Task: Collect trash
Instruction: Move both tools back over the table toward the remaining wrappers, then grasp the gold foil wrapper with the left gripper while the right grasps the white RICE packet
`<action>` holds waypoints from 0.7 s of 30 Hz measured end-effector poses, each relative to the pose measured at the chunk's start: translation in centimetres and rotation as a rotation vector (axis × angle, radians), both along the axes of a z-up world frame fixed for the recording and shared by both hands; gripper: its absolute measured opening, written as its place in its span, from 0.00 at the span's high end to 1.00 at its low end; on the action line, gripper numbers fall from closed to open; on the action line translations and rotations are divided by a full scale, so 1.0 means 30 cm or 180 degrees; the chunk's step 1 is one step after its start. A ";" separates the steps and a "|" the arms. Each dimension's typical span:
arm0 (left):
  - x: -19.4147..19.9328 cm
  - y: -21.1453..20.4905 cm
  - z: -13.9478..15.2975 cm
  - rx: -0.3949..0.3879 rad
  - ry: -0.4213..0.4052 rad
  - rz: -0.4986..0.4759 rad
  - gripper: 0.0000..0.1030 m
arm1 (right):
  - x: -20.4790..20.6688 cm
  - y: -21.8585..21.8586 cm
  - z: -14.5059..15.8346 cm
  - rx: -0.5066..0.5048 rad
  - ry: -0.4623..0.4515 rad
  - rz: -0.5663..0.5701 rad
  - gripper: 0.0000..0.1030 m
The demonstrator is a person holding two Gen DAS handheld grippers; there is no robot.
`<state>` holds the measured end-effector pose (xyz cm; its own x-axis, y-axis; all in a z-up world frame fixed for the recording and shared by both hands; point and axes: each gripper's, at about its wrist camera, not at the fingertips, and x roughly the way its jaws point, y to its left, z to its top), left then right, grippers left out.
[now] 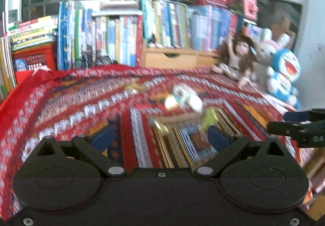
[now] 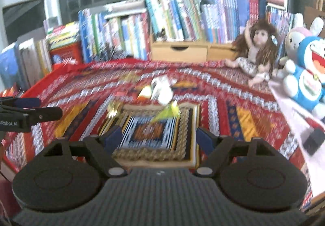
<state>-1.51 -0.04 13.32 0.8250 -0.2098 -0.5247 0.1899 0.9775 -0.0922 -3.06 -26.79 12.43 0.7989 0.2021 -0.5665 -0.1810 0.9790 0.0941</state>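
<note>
Several pieces of trash lie mid-table on a red patterned cloth (image 1: 61, 108): a crumpled white packet (image 1: 183, 99), a yellow-green wrapper (image 1: 209, 119) and a gold foil scrap (image 1: 134, 87). The right wrist view shows the same white packet (image 2: 162, 90), yellow-green wrapper (image 2: 168, 113) and gold foil (image 2: 113, 109). My left gripper (image 1: 160, 134) hovers above the cloth, short of the trash, open and empty. My right gripper (image 2: 159, 136) is likewise open and empty, over the cloth's central square. Each sees the other at its frame edge: right gripper (image 1: 300, 126), left gripper (image 2: 26, 112).
A row of upright books (image 1: 113, 39) and a wooden drawer box (image 1: 170, 57) line the table's back edge. A doll (image 2: 256, 51) and plush toys (image 2: 306, 75) sit back right. A red basket (image 1: 34, 57) stands back left. A small black object (image 2: 313, 141) lies at right.
</note>
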 end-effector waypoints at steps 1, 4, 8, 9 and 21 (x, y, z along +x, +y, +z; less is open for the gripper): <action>0.035 0.005 0.013 -0.0009 -0.0015 0.0035 0.04 | 0.029 -0.006 0.015 0.0014 -0.0024 -0.0020 0.16; 0.174 0.025 0.055 -0.0045 -0.0025 0.0134 0.03 | 0.122 -0.020 0.061 0.0016 -0.0085 -0.0053 0.15; 0.389 0.043 0.077 -0.0062 0.0088 0.0250 0.02 | 0.264 -0.014 0.091 -0.0077 -0.0071 -0.0036 0.15; 0.442 0.045 0.076 -0.0049 0.0122 0.0263 0.02 | 0.303 -0.015 0.094 -0.0085 -0.0055 -0.0023 0.15; 0.990 0.026 -0.172 -0.0133 0.0629 0.0480 0.01 | 0.706 0.078 -0.057 -0.0342 0.0332 0.0381 0.14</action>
